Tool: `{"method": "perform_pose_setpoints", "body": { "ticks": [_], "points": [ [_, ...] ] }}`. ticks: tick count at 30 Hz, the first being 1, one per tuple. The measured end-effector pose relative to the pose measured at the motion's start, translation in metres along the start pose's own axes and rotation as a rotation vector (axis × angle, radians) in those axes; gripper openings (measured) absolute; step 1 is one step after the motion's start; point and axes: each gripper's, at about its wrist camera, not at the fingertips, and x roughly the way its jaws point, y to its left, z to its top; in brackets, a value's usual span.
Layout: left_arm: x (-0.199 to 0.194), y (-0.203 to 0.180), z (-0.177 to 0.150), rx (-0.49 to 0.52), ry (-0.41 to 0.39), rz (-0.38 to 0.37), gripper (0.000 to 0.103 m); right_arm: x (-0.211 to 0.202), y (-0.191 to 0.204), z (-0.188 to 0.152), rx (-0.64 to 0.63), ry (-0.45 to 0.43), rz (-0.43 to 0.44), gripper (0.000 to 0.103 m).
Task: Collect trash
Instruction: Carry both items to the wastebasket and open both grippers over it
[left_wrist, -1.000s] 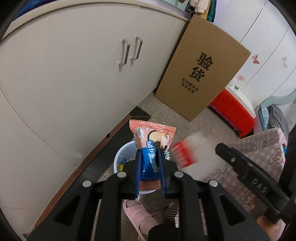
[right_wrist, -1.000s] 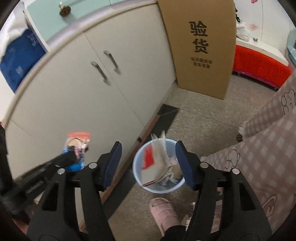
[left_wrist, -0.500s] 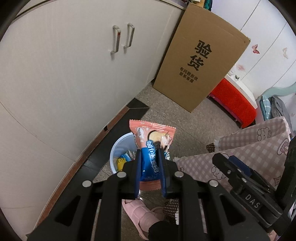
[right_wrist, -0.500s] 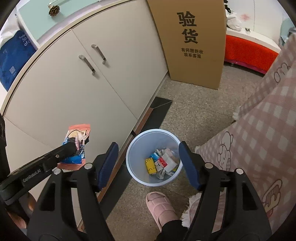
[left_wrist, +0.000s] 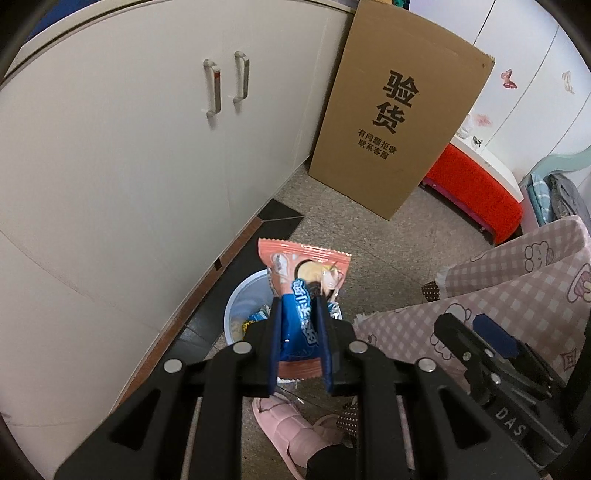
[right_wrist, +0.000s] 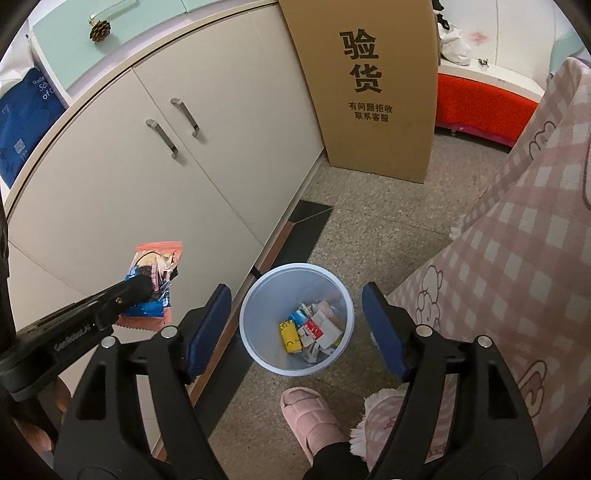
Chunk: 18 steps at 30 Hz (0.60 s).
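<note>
Speckled grey floor (right_wrist: 388, 229), walled at left by a cream cupboard (right_wrist: 155, 192) with two doors and two metal handles. On top, one pine cone (right_wrist: 99, 30); further left a blue bag (right_wrist: 22, 125), lettering only partly legible. Leaning against the cupboard, one tall cardboard box (right_wrist: 373, 88) printed in black "验货", smaller line "有问题拒收 联系客服". Beyond it, a red bench (right_wrist: 484, 107).

Left gripper (left_wrist: 300, 317) marked "GenRobot.AI" along its arm, clenched on one pink-and-blue snack wrapper (left_wrist: 303, 291), held upright above the near rim of the bin; Chinese lettering on its blue band not readable. One pale blue round bin (right_wrist: 295, 317) on the floor beside the cupboard's foot, holding several small packets, among them one yellow, one blue, one red-and-white. Right gripper (right_wrist: 297, 325) marked "DAS", jaws just widened, released and empty, framing the bin below. One pink slipper (right_wrist: 310, 417) near the bin. Pink checked cloth (right_wrist: 517, 258) with cartoon bears at right.
</note>
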Motion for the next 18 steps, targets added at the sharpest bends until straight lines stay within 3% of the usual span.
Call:
{"method": "perform_pose_setpoints", "body": {
  "ticks": [18],
  "points": [
    [0.014, -0.021, 0.009, 0.034, 0.004, 0.042, 0.019, -0.005, -0.015, 0.002, 0.076, -0.043, -0.005, 0.074]
  ]
}}
